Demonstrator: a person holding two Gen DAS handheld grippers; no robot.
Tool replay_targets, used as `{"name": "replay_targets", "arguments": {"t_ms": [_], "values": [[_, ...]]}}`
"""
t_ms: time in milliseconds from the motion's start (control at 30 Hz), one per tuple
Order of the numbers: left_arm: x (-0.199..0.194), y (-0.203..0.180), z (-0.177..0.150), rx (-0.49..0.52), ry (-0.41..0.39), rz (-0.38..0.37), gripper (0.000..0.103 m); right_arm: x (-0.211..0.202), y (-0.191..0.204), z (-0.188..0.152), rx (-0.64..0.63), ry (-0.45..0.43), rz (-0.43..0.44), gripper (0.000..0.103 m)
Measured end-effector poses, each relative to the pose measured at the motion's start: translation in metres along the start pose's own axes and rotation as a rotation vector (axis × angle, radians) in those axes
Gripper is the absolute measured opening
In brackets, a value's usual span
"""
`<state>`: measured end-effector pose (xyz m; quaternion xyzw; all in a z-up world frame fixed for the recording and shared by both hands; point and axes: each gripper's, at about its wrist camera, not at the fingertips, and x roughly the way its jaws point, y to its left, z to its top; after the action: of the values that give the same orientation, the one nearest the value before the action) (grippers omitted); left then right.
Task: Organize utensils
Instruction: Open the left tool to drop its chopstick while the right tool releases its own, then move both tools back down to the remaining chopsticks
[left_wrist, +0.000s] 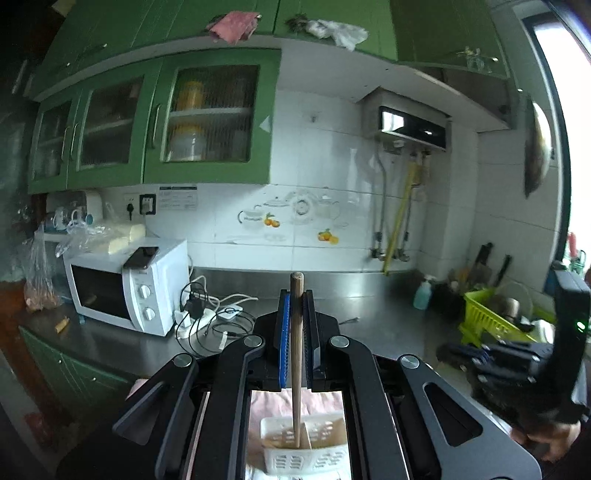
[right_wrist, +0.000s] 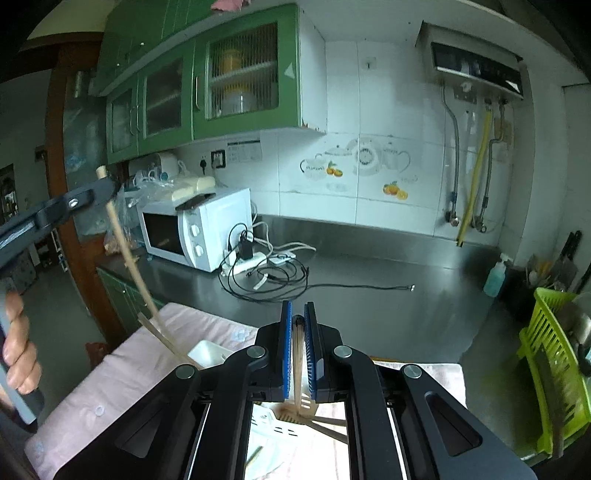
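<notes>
A pale wooden utensil handle (left_wrist: 296, 354), long and round, stands nearly upright, its lower end inside the white slotted caddy (left_wrist: 306, 448) on the pink cloth (right_wrist: 122, 373). The left tongs (left_wrist: 296, 306) are clamped on it near its top. The right tongs (right_wrist: 298, 332) are closed on a bundle of wooden chopsticks (right_wrist: 297, 365) above the stainless surface (right_wrist: 369, 280).

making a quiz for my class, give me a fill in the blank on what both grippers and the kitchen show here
1. The left gripper is shut on a ____ utensil handle.
2. On top of the microwave lies a dark ____.
3. The wall cabinets are painted ____.
4. The dish rack at the right is lime ____.

Missing words: wooden; phone; green; green
</notes>
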<state>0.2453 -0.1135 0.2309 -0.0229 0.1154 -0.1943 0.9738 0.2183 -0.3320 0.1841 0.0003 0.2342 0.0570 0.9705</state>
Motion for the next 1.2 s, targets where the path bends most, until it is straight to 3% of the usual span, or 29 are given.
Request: {"name": "replay_targets", "arguments": {"t_ms": [233,400,433,467,600,700,833,1033,1200], "values": [[0.041,0.009,-0.033,-0.008,0.056,0.069,0.005,0.013,0.000,-0.013,-0.011,0.021,0.002,0.007],[0.057,0.018,-0.052,-0.039,0.119,0.058,0.005,0.017,-0.002,-0.019,-0.008,0.047,0.012,0.007],[0.059,0.020,-0.054,-0.048,0.133,0.047,0.005,0.016,-0.003,-0.019,-0.006,0.044,0.009,0.009],[0.061,0.023,-0.056,-0.065,0.151,0.035,0.006,0.013,-0.004,-0.020,-0.002,0.039,0.009,0.018],[0.053,0.026,-0.059,-0.085,0.165,0.012,0.017,-0.001,-0.003,-0.020,0.002,0.016,0.005,0.031],[0.034,0.024,-0.060,-0.079,0.154,0.011,0.040,-0.021,0.001,-0.023,-0.004,-0.004,0.001,0.038],[-0.003,0.020,-0.069,-0.060,0.152,0.005,0.052,-0.048,0.008,-0.038,0.006,-0.010,0.013,0.047],[-0.064,0.031,-0.103,-0.077,0.173,0.040,0.079,-0.080,0.035,-0.102,-0.009,0.053,0.032,0.063],[-0.107,0.046,-0.141,-0.087,0.201,0.080,0.090,-0.087,0.066,-0.166,-0.058,0.125,0.016,0.077]]}}
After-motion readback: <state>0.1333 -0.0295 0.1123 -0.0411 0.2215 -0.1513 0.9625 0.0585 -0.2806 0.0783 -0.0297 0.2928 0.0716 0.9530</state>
